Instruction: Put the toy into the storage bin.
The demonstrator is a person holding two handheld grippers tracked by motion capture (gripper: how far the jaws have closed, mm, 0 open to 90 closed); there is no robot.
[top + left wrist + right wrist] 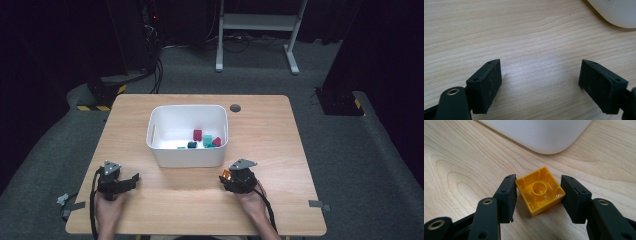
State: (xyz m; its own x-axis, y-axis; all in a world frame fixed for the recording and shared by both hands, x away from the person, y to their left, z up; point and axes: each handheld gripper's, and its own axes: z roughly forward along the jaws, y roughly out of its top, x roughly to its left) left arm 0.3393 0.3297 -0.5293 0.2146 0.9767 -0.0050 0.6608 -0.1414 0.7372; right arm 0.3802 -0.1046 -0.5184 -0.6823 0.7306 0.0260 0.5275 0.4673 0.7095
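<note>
Near the worktop's front edge, the right gripper (pixel 538 196) clasps a small yellow plastic building brick (pixel 540 190), hollow side up, beside the white plastic bin (pixel 187 134); I'd lift it clear over the rim before releasing, while the left gripper (pixel 540 85) rests spread and empty.

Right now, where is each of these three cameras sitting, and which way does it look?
High view: above the person's side, looking forward and down at the table, bin, both hands and grippers.
Left gripper view: rides the left gripper, looking along its open jaws at bare wood and a bin corner.
Right gripper view: rides the right gripper, jaws gripping a yellow brick.
Shared: all show the bin.
</note>
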